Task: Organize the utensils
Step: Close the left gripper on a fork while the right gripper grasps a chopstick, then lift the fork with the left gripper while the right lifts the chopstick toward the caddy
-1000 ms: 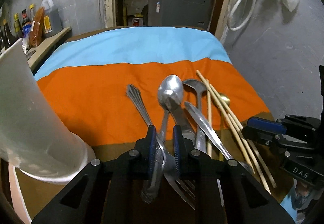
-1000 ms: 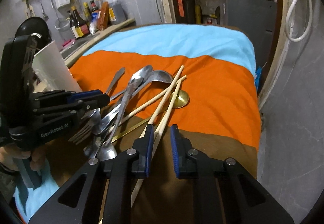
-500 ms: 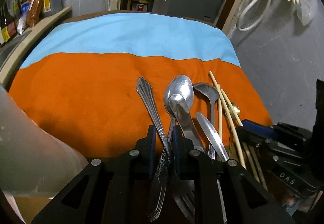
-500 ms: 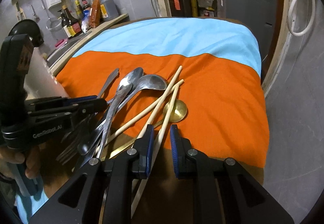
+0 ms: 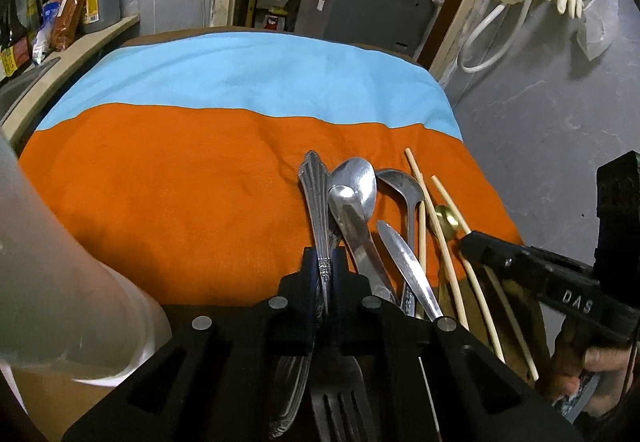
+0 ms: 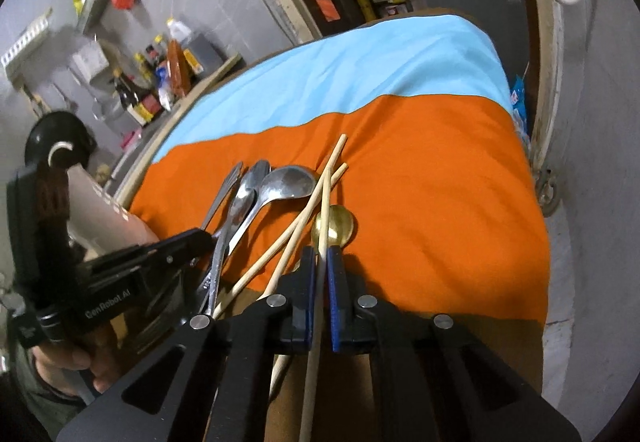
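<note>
Utensils sit in one loose pile on the orange band of the tablecloth point(image 5: 160, 178), near edge, right of centre in the left wrist view. Pile: patterned-handle piece point(image 5: 316, 194), two steel spoons point(image 5: 356, 178) overlapping, a ladle-type spoon point(image 6: 290, 182), a knife point(image 5: 404, 262), a fork point(image 5: 340, 402) with tines toward the camera, a brass spoon point(image 6: 336, 224), and chopsticks point(image 6: 296, 230) crossing at the right. Left gripper point(image 5: 325, 266): jaws pinched tight on the patterned handle, which runs out far past the pads. Right gripper point(image 6: 321, 266): jaws clamped on a single chopstick point(image 6: 324, 210) lying over the brass spoon bowl. White tub point(image 5: 52, 282) stands at the left, just beside the pile. A hand point(image 6: 76, 362) holds the left gripper's grip.
</note>
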`<state>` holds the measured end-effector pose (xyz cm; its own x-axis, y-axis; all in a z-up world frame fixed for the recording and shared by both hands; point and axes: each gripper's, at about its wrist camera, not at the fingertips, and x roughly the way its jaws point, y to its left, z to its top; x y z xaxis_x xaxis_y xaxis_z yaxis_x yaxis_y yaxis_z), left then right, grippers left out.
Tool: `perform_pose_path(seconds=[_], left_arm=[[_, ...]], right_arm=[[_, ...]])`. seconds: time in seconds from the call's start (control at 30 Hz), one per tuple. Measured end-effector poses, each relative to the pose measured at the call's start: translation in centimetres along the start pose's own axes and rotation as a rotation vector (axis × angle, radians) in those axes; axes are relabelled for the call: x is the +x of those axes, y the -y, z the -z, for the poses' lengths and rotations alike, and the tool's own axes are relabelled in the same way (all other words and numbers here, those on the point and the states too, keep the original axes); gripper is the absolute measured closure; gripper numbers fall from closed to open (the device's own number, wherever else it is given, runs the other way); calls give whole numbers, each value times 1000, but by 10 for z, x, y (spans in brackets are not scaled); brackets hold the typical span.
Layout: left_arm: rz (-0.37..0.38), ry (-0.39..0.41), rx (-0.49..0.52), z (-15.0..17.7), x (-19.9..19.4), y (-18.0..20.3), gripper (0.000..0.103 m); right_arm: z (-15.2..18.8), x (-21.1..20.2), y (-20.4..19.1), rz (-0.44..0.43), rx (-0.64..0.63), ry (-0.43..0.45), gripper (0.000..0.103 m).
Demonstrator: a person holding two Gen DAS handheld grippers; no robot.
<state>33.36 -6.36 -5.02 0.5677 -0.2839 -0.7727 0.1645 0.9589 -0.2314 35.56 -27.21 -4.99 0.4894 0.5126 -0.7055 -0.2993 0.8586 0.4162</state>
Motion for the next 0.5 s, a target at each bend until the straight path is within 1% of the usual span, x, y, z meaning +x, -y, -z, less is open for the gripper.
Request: perform_pose_path(seconds=[0.17,0.23,0.3,0.37,0.5], left_arm=[[33,11,31,6,-12,8,100],[48,4,27,10,-14,9,100],[65,18,26,14,-19,11,100],[80,56,35,16,-28,13,100],[99,173,62,22,-52,17,100]], right_arm=[[5,-10,4,-15,15,20,99],[5,-13,3,-15,14,24,99],[7,-16,3,-26,15,36,99],[10,-23,3,-37,8,61,100],[17,-41,-8,-75,-24,174,100]])
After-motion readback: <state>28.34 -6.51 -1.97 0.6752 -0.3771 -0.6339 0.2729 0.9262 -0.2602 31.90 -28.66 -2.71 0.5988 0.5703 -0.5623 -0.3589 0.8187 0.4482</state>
